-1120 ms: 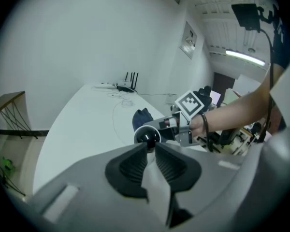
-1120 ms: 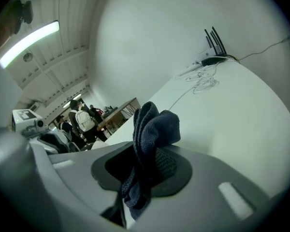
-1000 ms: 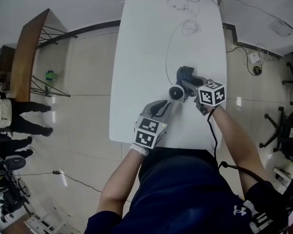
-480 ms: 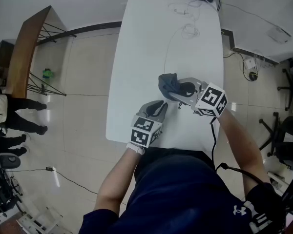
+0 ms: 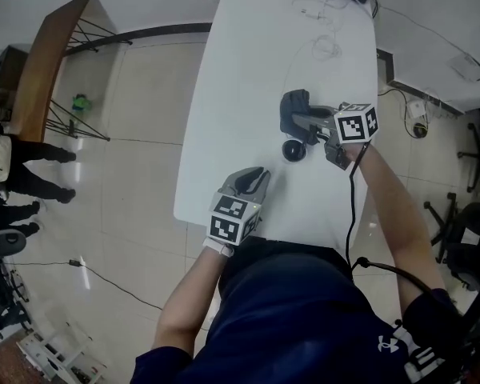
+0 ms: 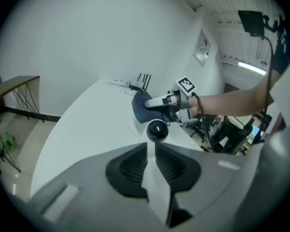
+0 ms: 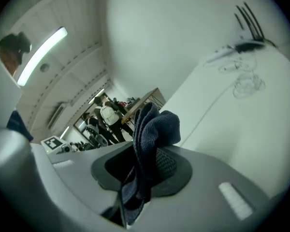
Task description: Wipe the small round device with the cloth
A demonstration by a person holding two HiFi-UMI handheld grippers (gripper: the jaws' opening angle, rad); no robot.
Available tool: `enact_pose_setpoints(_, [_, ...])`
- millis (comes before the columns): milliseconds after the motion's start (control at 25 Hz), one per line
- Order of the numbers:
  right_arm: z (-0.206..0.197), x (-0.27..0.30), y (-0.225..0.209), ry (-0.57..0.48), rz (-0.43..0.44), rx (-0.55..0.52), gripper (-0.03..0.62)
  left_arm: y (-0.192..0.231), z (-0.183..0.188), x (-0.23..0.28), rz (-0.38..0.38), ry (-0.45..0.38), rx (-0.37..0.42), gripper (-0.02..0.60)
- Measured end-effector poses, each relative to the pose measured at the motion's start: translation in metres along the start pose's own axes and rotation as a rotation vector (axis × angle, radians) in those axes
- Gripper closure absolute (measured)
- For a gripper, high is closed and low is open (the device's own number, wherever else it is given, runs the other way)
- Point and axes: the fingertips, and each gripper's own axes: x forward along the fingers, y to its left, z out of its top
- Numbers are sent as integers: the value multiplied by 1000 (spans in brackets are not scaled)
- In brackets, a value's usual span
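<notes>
Cloth in right gripper, device on table

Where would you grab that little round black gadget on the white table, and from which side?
Pinch the small round black device across its widest part, low down, from the near side, where the shut, empty left tongs point at it. It looks ball-like with no handle, so a high grip would likely slip. The right tongs, holding the dark blue cloth, crowd its far side.

An office or lab: long white table, swivel chairs, trailing floor cables
</notes>
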Motion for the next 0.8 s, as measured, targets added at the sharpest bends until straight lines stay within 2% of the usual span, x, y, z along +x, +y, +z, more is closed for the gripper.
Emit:
enact_pose_setpoints(80, [-14,4,-22,31,-25,93,503,4,-2,-1,10,-5,-12,531])
enact_pose_setpoints(120, [-22,7,-32,57,-47,104,505,4,-3,-1,15,-6,-18,531])
enact_pose_setpoints(320, [-52,14,-51,169,-142,4,504,3,-2,-5,16,-8,-51,531])
enact_pose_setpoints(400, [-47,13,-49,150,-157,-14,503,5,-2,-6,11,-9,-52,531])
enact_pose_setpoints(520, [-19,-1,-34,58,-185,-57,503,9,-1,-3,10,-13,-29,531])
enact_pose_setpoints(600, [8,-19,-7,-25,-190,-130,503,2,6,-2,-14,-19,-29,531])
enact_pose_setpoints(680, [27,-33,34,-86,-184,-257,503,-6,14,-1,-39,-29,-25,531])
enact_pose_setpoints(800, [13,-34,87,-73,-226,-549,503,-12,19,2,-58,-38,-5,531])
